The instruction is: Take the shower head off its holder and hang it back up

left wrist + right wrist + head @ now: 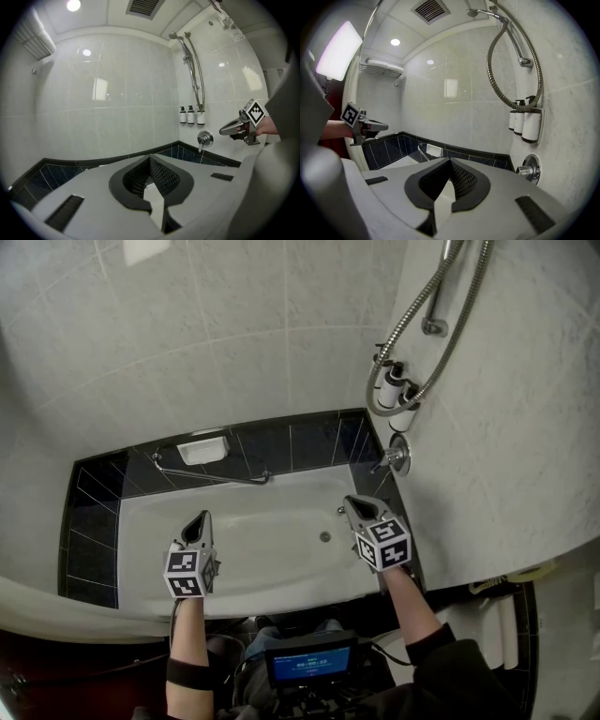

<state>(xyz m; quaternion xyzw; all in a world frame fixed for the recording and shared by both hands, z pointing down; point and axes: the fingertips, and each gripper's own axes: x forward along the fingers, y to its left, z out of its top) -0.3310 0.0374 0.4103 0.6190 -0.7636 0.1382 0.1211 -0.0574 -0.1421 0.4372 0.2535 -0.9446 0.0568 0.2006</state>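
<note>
Hovering over the tub (272, 540), the left hand-held gripper (200, 521) and right hand-held gripper (354, 510) are closed and empty; the right should open wide before rising to the shower head (472, 12).

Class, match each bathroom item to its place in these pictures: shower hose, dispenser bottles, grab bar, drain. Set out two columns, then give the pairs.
Column 1
1. shower hose
2. dispenser bottles
3. grab bar
4. drain

Column 2
A. in the floor of the bathtub
B. in a wall rack above the tap
C. along the tub's far edge, by the dark tiles
D. hanging in a loop on the side wall

Pairs: 1-D, 2-B, 3-C, 4-A
</note>
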